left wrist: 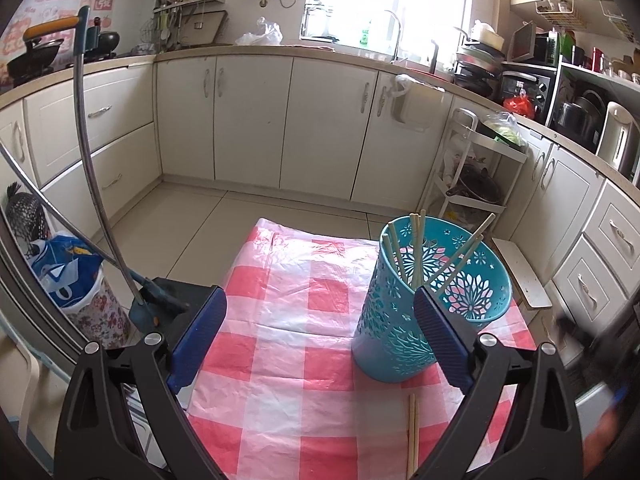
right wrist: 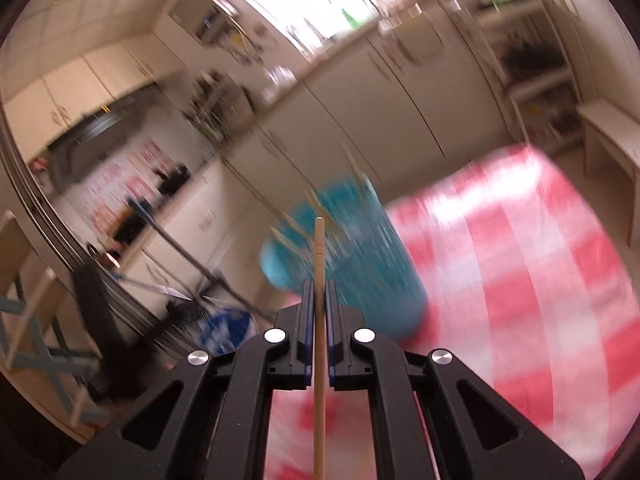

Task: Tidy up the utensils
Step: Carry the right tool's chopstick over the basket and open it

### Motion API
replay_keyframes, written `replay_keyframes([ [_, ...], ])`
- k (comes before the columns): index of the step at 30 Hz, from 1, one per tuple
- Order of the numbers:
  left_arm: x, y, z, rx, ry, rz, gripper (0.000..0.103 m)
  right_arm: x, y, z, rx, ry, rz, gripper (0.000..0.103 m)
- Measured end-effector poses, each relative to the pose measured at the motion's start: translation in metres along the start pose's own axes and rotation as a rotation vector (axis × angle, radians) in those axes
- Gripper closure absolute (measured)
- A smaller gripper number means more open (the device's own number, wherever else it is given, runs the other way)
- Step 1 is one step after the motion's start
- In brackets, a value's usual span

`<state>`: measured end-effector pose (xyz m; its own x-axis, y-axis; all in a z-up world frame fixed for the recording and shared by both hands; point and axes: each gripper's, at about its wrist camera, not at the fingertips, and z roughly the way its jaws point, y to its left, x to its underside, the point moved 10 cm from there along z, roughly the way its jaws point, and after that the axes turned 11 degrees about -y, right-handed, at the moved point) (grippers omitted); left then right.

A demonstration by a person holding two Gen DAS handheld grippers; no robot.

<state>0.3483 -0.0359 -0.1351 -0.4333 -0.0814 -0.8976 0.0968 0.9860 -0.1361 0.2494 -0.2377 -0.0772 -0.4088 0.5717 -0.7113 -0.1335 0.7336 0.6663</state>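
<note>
A teal perforated utensil holder [left wrist: 404,320] stands upright on the red-and-white checked tablecloth [left wrist: 288,352], with several wooden chopsticks [left wrist: 416,252] leaning inside. Two more chopsticks [left wrist: 412,436] lie flat on the cloth in front of it. My left gripper [left wrist: 320,320] is open and empty, its right finger in front of the holder. In the blurred right wrist view my right gripper [right wrist: 319,292] is shut on a single wooden chopstick [right wrist: 319,264] that points towards the holder [right wrist: 360,264], which looks tilted by the camera angle.
A mop with a long metal handle [left wrist: 86,152] and a floral bin with a blue bag [left wrist: 80,280] stand left of the table. Cream kitchen cabinets [left wrist: 256,120] line the walls. A white trolley [left wrist: 476,168] and a small bench [left wrist: 520,272] stand to the right.
</note>
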Motion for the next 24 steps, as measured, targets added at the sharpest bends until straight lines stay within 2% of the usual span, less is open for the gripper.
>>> replay_keyframes([
  [4,0.0,0.001,0.0,-0.005,0.0,-0.006,0.012,-0.049,0.025,0.022,-0.011,-0.108,-0.04,0.097],
  [7,-0.002,0.004,0.001,-0.01,-0.001,-0.016,0.012,-0.075,0.033,0.047,0.029,-0.184,-0.071,0.097],
  [9,-0.003,0.006,0.001,-0.012,-0.001,-0.021,0.012,-0.091,0.036,0.066,0.099,-0.25,-0.13,0.097],
  [13,-0.003,0.011,0.0,-0.018,-0.002,-0.03,0.012,-0.098,0.032,0.095,0.198,-0.314,-0.213,0.097],
  [18,-0.005,0.015,0.0,-0.019,0.001,-0.041,0.011,-0.078,0.014,0.118,0.266,-0.255,-0.275,0.097],
  [24,-0.005,0.012,-0.002,-0.016,-0.002,-0.035,0.01,-0.052,0.014,0.108,0.257,-0.203,-0.311,0.094],
])
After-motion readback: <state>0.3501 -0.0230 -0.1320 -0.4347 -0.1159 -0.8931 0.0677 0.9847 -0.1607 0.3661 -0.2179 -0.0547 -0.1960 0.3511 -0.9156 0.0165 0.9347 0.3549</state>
